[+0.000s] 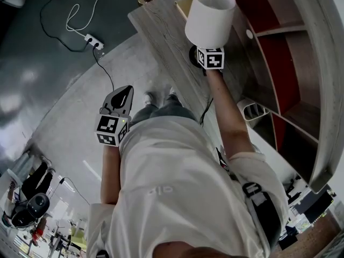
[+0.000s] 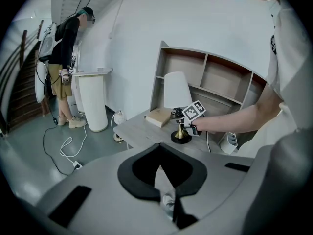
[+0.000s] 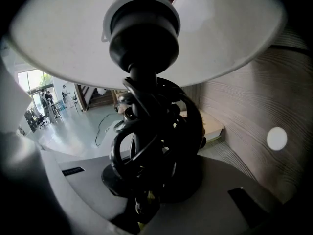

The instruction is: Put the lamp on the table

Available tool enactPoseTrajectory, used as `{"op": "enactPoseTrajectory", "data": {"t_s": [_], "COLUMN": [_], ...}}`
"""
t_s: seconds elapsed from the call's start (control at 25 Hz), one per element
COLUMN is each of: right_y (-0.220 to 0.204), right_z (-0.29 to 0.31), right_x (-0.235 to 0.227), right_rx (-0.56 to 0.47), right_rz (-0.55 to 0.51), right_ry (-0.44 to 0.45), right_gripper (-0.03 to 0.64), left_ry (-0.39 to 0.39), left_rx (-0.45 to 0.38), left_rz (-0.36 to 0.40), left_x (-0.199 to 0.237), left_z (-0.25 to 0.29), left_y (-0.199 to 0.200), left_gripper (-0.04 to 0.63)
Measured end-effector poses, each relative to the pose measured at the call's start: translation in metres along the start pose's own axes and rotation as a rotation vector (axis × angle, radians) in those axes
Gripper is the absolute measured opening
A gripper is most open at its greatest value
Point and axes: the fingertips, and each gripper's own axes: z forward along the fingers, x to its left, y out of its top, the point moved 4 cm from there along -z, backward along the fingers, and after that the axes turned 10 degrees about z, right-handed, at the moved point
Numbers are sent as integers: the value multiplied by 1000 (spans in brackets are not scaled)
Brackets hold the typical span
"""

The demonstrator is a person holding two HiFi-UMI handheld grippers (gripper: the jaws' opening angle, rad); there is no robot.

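Observation:
The lamp point(image 1: 209, 18), with a white shade on a thin stem and a black round foot, stands upright on the grey wooden table point(image 1: 161, 20) beside the shelf. My right gripper point(image 1: 200, 52) reaches in under the shade, its jaws on either side of the stem. In the right gripper view the lamp point(image 3: 151, 131) fills the picture, a black cord coiled round its stem. The coil hides the pads of the right gripper point(image 3: 146, 199). The left gripper view also shows the lamp point(image 2: 176, 89) and the right gripper point(image 2: 185, 124). My left gripper point(image 1: 123, 94) hangs at my side over the floor, shut and empty point(image 2: 164, 180).
A book point(image 2: 159, 116) lies on the table behind the lamp. The open shelf unit point(image 1: 279, 52) rises right of the table. A white slotted box point(image 1: 252, 110) sits on the floor. A power strip point(image 1: 94, 41) with cables lies there too. A person point(image 2: 63, 58) stands by a white pedestal point(image 2: 93, 102).

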Motion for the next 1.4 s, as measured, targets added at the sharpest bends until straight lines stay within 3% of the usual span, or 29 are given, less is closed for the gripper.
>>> {"op": "enactPoseTrajectory", "data": {"t_s": [1.4], "right_y": [-61], "right_z": [-50], "right_x": [-4], "right_rx": [89], "right_rz": [66], "right_ry": [-149], "right_gripper": [147], "left_ry": [-104], "left_rx": [-31], "left_rz": [53], "left_x": [4], "left_z": [-13], "left_y": [-9], "left_gripper": [14]}}
